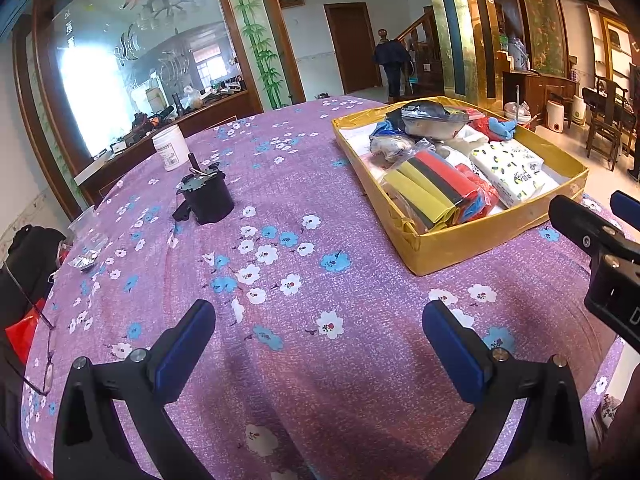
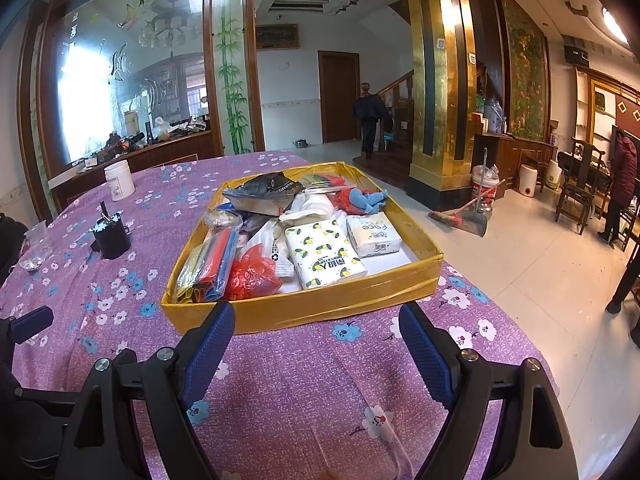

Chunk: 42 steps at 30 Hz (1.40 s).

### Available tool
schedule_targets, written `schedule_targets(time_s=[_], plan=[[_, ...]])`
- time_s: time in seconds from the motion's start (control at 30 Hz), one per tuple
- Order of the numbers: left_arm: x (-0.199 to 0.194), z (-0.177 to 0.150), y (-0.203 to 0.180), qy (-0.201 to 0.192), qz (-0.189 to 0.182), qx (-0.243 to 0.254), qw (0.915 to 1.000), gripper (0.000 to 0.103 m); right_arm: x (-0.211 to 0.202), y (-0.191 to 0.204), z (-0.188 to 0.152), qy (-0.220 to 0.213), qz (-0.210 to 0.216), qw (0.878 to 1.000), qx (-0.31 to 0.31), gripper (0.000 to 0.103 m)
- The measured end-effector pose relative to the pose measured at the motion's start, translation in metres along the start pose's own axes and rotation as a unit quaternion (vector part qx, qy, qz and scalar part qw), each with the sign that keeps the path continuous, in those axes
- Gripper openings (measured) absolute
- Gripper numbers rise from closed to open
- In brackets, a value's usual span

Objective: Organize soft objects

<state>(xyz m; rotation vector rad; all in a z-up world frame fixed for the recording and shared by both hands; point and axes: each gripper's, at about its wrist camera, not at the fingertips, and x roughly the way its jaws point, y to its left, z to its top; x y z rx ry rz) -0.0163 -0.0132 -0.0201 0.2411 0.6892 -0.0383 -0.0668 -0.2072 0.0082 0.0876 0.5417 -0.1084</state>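
Observation:
A shallow yellow box [image 2: 304, 306] [image 1: 460, 244] sits on the purple flowered tablecloth [image 1: 304, 360] [image 2: 280, 392]. Inside lie soft things: two tissue packs [image 2: 324, 254] [image 1: 508, 168], a red plastic bag [image 2: 252, 272], a pack of coloured rolls [image 1: 436, 192] [image 2: 208, 264], a blue cloth [image 2: 368, 200] and a grey pouch [image 2: 264, 194]. My right gripper [image 2: 318, 316] is open just in front of the box's near wall, nothing between its fingers. My left gripper [image 1: 318, 312] is open over bare cloth, left of the box. The right gripper's tip [image 1: 592, 228] shows at the left view's right edge.
A black cup [image 1: 208, 200] [image 2: 112, 236] and a white jar [image 1: 170, 148] [image 2: 119, 180] stand on the table's left side, with a clear plastic cup [image 2: 38, 236] and foil scrap near the left edge. Glasses [image 1: 40, 344] lie at the left rim. People stand in the room beyond.

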Motion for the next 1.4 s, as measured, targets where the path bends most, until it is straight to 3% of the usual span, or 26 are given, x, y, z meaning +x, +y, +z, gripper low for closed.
schedule_targets(time_s=[0.97,1.4], plan=[[-0.001,0.004,0.004,-0.007,0.004,-0.004,1.0000,0.103,0.002,-0.001,0.005,-0.002,-0.002,1.000,0.006,0.087],[-0.007,0.000,0.011,-0.021,-0.019,-0.003,0.9996,0.103,-0.003,0.009,0.006,-0.009,-0.003,1.000,0.002,0.087]])
